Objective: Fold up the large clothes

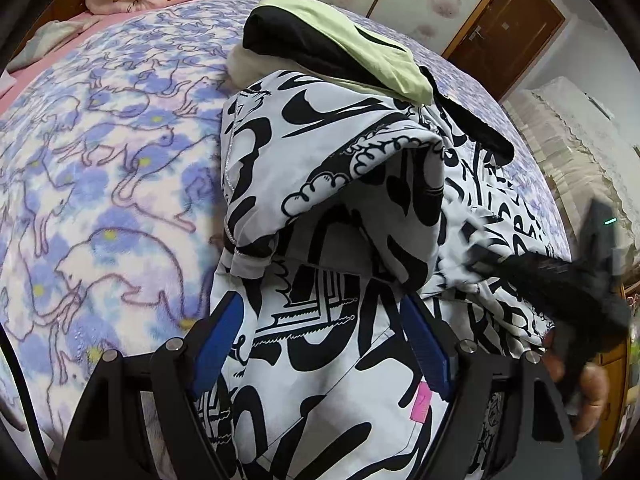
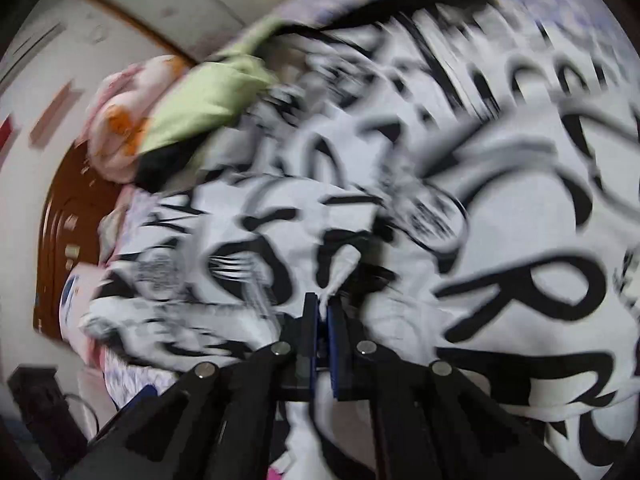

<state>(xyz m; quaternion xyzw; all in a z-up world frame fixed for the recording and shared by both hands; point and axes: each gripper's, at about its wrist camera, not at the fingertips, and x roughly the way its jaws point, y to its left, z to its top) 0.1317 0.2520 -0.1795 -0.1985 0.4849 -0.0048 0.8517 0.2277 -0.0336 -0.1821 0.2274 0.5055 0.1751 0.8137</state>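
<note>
Left wrist view: left gripper (image 1: 320,320) over black-and-white printed garment (image 1: 344,184) on bed (image 1: 100,160), blue-padded fingers (image 1: 218,332) wide apart, cloth lying between, unpinched. Right wrist view, blurred: right gripper (image 2: 323,308) fingers together, clamped on a garment fold just ahead.

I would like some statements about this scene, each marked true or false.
1. The right gripper is shut on the printed garment. True.
2. The left gripper is shut. False: its jaws stand wide, with the garment between them.
3. A green cloth lies beyond the garment. True.
4. The blanket is plain red. False: it has a blue and white animal pattern.
</note>
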